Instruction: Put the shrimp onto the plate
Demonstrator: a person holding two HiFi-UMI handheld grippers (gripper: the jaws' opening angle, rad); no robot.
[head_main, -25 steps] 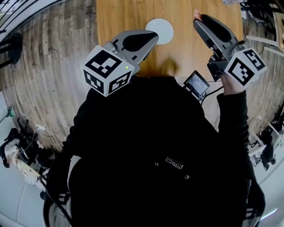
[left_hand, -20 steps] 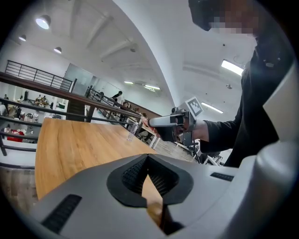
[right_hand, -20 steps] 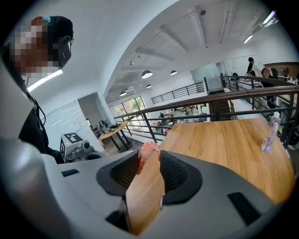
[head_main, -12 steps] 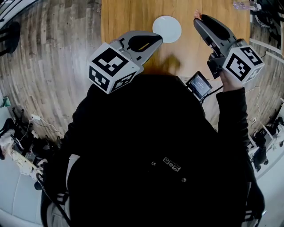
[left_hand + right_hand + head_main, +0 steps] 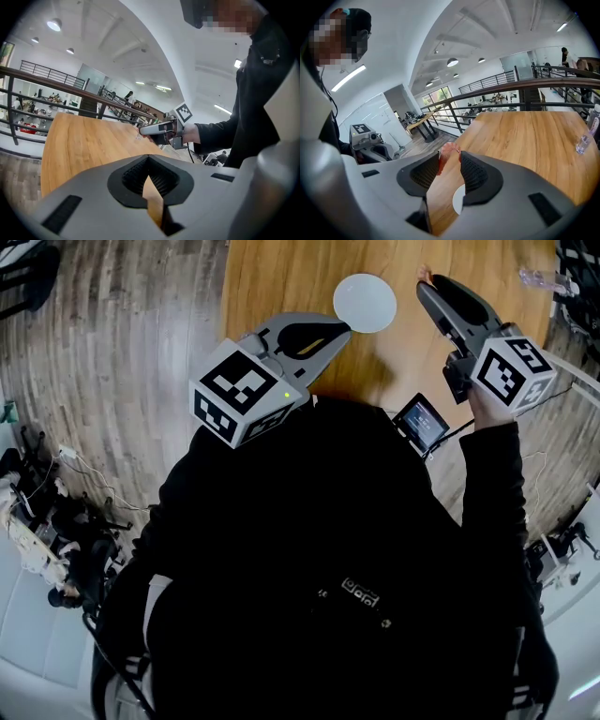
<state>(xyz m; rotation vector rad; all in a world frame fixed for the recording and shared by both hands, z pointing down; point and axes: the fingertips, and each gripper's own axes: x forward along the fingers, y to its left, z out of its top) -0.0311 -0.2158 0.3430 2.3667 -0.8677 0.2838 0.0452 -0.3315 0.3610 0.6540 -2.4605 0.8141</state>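
Observation:
A small white plate (image 5: pixel 365 303) lies on the wooden table (image 5: pixel 281 277). My right gripper (image 5: pixel 429 282) hovers to the right of the plate, shut on a pink shrimp (image 5: pixel 424 275) pinched at its tips. In the right gripper view the shrimp (image 5: pixel 448 153) sits between the pads of the right gripper (image 5: pixel 449 158), and a sliver of the plate (image 5: pixel 459 199) shows below, between the jaws. My left gripper (image 5: pixel 343 326) hangs just in front of the plate, its tips together with nothing in them. In the left gripper view the left gripper (image 5: pixel 149 159) points across the table.
A clear plastic bottle (image 5: pixel 584 140) lies at the table's far right, also visible as the bottle (image 5: pixel 539 277) in the head view. A small screen device (image 5: pixel 419 421) hangs by the person's chest. Wooden floor (image 5: pixel 122 343) lies left of the table, with cables (image 5: pixel 56 521) lower left.
The head view has shifted, so plate and table sit further right in it. Both grippers keep about the same stance by the plate, the shrimp still in the right one.

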